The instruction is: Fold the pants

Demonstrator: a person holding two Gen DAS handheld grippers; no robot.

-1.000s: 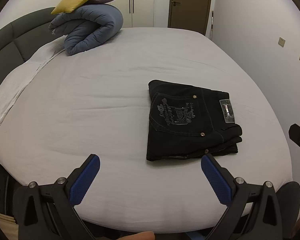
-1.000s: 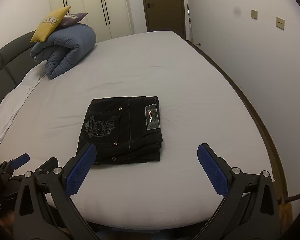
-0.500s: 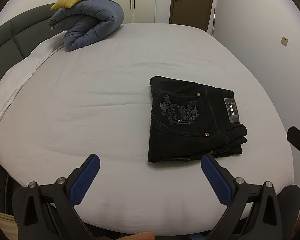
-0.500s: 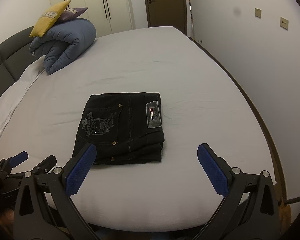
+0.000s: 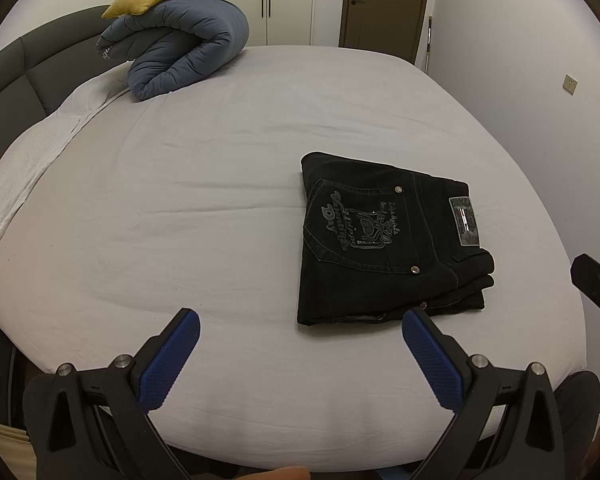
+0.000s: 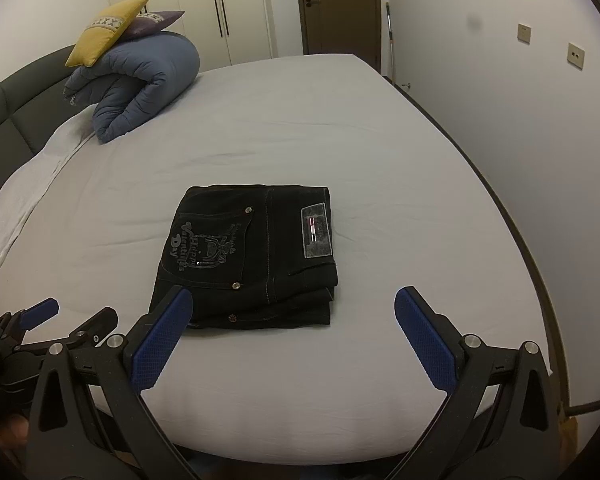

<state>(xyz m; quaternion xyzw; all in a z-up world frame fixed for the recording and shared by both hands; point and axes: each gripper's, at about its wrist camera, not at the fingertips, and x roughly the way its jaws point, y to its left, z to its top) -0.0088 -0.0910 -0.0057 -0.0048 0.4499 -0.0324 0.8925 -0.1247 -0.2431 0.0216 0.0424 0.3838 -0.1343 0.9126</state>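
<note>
Change: both views have edged slightly nearer and lower to the pants (image 6: 248, 256) over the last second; pants unmoved | pants: folded compact, flat on bed (image 6: 340, 128), near edge | left gripper (image 5: 296, 350): fingers wide, empty | right gripper (image 6: 290, 330): fingers wide, empty | task: folding looks finished

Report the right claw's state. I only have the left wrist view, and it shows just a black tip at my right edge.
Observer: The right claw is open wide, with nothing between its blue pads.
Operator: Give me the pants' position relative to it.
Observer: The folded pants lie flat on the bed just ahead of it, slightly left of the middle of its gap.
Operator: Check the bed's right side.
Observer: A dark bed frame runs along the wall, beyond the sheet's edge.
</note>
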